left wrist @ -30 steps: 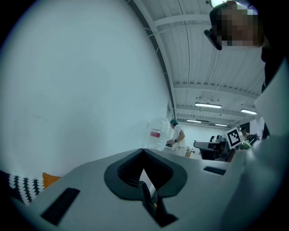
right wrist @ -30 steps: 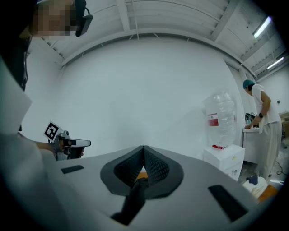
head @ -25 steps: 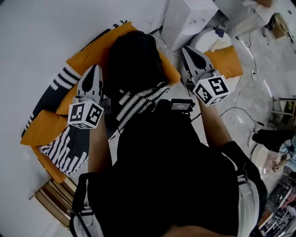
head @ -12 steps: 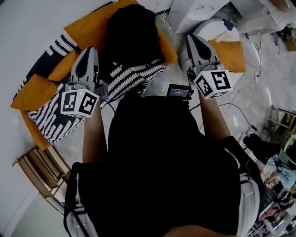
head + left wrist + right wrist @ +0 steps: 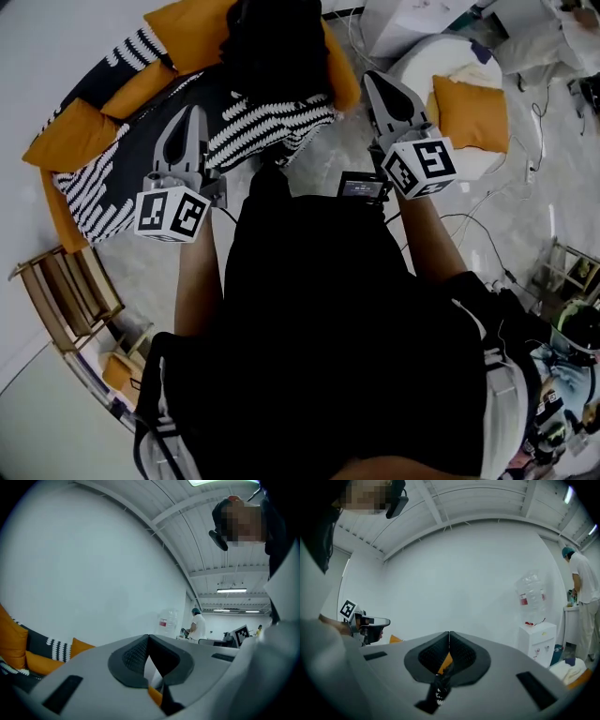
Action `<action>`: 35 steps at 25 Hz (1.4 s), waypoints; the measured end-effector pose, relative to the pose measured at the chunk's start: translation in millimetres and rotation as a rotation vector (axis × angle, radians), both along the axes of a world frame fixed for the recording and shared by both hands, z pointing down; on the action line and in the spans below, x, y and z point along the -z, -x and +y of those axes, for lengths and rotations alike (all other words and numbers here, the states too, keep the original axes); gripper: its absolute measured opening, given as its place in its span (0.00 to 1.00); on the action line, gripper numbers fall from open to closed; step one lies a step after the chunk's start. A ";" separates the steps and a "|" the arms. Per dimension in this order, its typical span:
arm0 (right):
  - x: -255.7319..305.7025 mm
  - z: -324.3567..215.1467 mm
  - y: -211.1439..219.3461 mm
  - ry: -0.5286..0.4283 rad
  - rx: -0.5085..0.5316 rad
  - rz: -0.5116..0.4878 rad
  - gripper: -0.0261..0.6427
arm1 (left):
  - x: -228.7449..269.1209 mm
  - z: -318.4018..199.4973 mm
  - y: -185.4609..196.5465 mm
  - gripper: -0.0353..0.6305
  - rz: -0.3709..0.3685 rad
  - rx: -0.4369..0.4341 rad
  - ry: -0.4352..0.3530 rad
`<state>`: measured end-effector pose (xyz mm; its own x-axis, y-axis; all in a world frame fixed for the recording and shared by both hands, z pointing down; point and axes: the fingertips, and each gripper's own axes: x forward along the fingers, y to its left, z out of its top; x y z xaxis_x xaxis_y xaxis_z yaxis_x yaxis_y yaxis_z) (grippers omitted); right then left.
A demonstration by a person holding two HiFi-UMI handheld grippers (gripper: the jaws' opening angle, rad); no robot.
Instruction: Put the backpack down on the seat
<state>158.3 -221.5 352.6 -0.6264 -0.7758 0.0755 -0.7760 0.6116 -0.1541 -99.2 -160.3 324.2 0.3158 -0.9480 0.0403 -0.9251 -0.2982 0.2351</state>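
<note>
The black backpack (image 5: 274, 45) lies on the sofa seat (image 5: 141, 112), on a black-and-white patterned throw between orange cushions. My left gripper (image 5: 191, 116) hovers over the throw's front edge, down and to the left of the backpack and clear of it. Its jaws are shut with nothing between them, and in the left gripper view they (image 5: 149, 637) meet at the tip. My right gripper (image 5: 375, 79) is off the sofa's right end, over the floor, also shut and empty. In the right gripper view its jaws (image 5: 449, 633) are pressed together.
A white pouf with an orange cushion (image 5: 467, 111) stands right of the sofa. A white water dispenser (image 5: 538, 639) is by the wall, and a person in white (image 5: 581, 578) stands further right. A wooden rack (image 5: 61, 292) is at the lower left. Cables (image 5: 487, 211) cross the floor.
Both grippers have drawn back from the sofa, still shut. The backpack stays on the seat and now sits higher in the head view, farther from the jaws.
</note>
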 end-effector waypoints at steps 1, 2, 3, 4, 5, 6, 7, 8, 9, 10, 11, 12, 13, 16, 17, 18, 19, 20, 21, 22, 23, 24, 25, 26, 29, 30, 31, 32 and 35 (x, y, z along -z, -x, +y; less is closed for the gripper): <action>0.0 8.3 -1.2 -0.007 0.002 -0.001 0.08 | -2.7 11.0 -3.1 0.08 -0.004 0.012 0.009; 0.4 16.7 -2.9 -0.018 -0.003 -0.003 0.08 | -6.4 21.9 -5.7 0.08 -0.006 0.020 0.020; 0.1 24.8 -3.8 -0.026 -0.009 -0.006 0.08 | -11.1 32.3 -7.0 0.08 -0.008 0.027 0.033; -1.8 32.7 -3.5 -0.027 -0.011 -0.009 0.08 | -16.4 42.1 -6.7 0.08 -0.012 0.036 0.046; -5.7 40.5 -2.5 -0.019 -0.009 -0.010 0.08 | -21.4 51.0 -5.6 0.08 -0.018 0.047 0.057; -10.9 48.1 -1.9 -0.007 -0.002 -0.007 0.08 | -25.4 59.1 -4.5 0.08 -0.028 0.060 0.065; -16.6 55.6 -2.4 0.007 0.005 -0.002 0.08 | -28.4 66.7 -4.1 0.08 -0.040 0.074 0.069; -22.1 63.3 -4.0 0.022 0.011 0.004 0.08 | -30.3 74.1 -4.2 0.08 -0.051 0.090 0.069; -26.9 71.1 -6.0 0.036 0.015 0.010 0.08 | -31.5 81.7 -3.9 0.08 -0.060 0.106 0.066; -30.5 78.7 -7.5 0.049 0.018 0.015 0.08 | -32.4 89.1 -2.2 0.08 -0.066 0.122 0.063; -32.5 85.7 -7.5 0.058 0.019 0.021 0.08 | -33.1 95.8 1.0 0.08 -0.071 0.136 0.061; -33.1 92.1 -5.9 0.063 0.019 0.027 0.08 | -33.9 101.7 5.1 0.08 -0.074 0.147 0.061; -32.6 97.9 -3.4 0.064 0.020 0.033 0.09 | -34.9 106.7 9.0 0.08 -0.077 0.152 0.064; -28.9 111.3 3.2 0.052 0.017 0.047 0.08 | -39.7 116.6 13.5 0.08 -0.084 0.139 0.073; -27.9 114.6 3.9 0.047 0.013 0.050 0.08 | -41.7 118.3 12.4 0.08 -0.089 0.129 0.073; -27.0 118.1 4.1 0.043 0.008 0.052 0.08 | -43.6 120.3 10.4 0.08 -0.097 0.118 0.071; -26.4 122.9 4.2 0.042 0.004 0.055 0.08 | -45.2 123.8 8.5 0.08 -0.103 0.108 0.069; -25.6 129.0 4.7 0.043 0.000 0.058 0.08 | -45.8 128.9 7.1 0.08 -0.105 0.100 0.068; -24.2 135.8 5.8 0.043 -0.004 0.062 0.09 | -45.3 134.8 6.6 0.08 -0.104 0.095 0.066; -21.9 142.6 7.7 0.042 -0.008 0.065 0.08 | -43.8 141.0 7.1 0.08 -0.102 0.091 0.063; -19.1 149.8 10.6 0.040 -0.012 0.066 0.08 | -41.6 147.4 8.5 0.08 -0.102 0.090 0.061; -16.1 157.5 14.6 0.037 -0.015 0.066 0.08 | -39.2 154.3 11.0 0.08 -0.104 0.089 0.059; -14.0 166.0 19.6 0.035 -0.017 0.067 0.08 | -37.2 162.0 14.6 0.08 -0.109 0.089 0.058; -13.3 174.9 25.4 0.035 -0.017 0.069 0.08 | -36.0 170.5 19.1 0.08 -0.115 0.089 0.056; -18.8 200.8 44.4 0.050 -0.014 0.078 0.08 | -39.6 198.6 35.8 0.08 -0.113 0.094 0.060; -20.9 210.3 49.9 0.057 -0.013 0.078 0.08 | -42.9 209.4 40.7 0.08 -0.106 0.096 0.067; -22.7 220.6 54.8 0.064 -0.012 0.079 0.08 | -46.4 220.8 44.9 0.08 -0.099 0.098 0.075; -24.7 231.4 59.1 0.070 -0.010 0.083 0.08 | -49.6 232.4 48.2 0.08 -0.096 0.099 0.082; -34.0 260.7 67.1 0.091 -0.002 0.108 0.08 | -60.6 262.8 53.4 0.08 -0.096 0.099 0.096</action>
